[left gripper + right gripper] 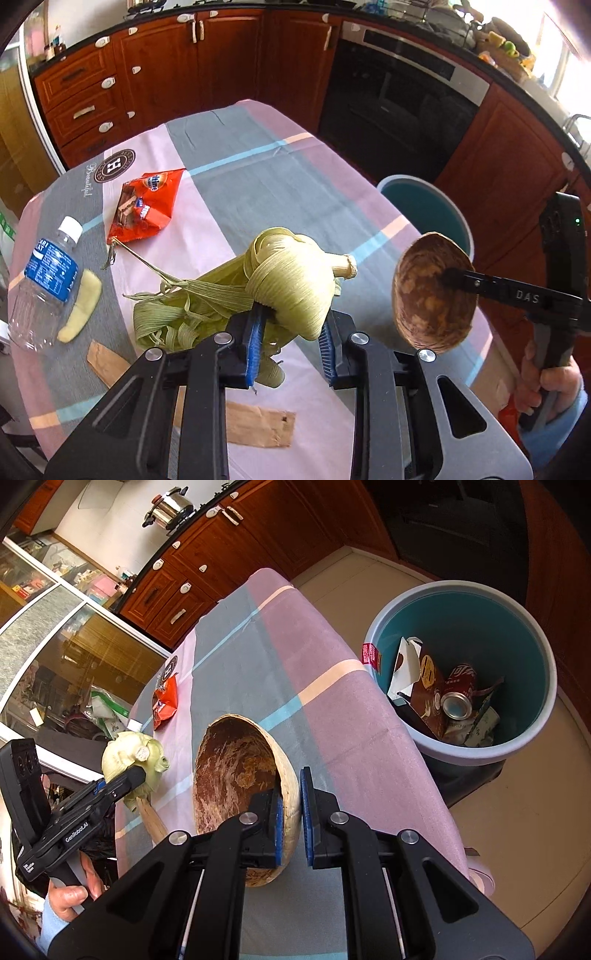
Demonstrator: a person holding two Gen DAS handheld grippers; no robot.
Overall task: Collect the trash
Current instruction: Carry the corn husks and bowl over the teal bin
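My round teal bin [532, 653] holds one crushed red can [458, 698] and torn cartons. Left gripper [291, 332] clamps the pale-green corn husk bundle [288, 284]; right gripper [291, 812] pinches one brown coconut half-shell [236, 775].

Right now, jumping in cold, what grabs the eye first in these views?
The left gripper clamps a bundle of corn husks above the checked tablecloth. Beside it, the right gripper pinches the rim of a brown coconut shell half. The blue bin stands beside the table, already holding trash.
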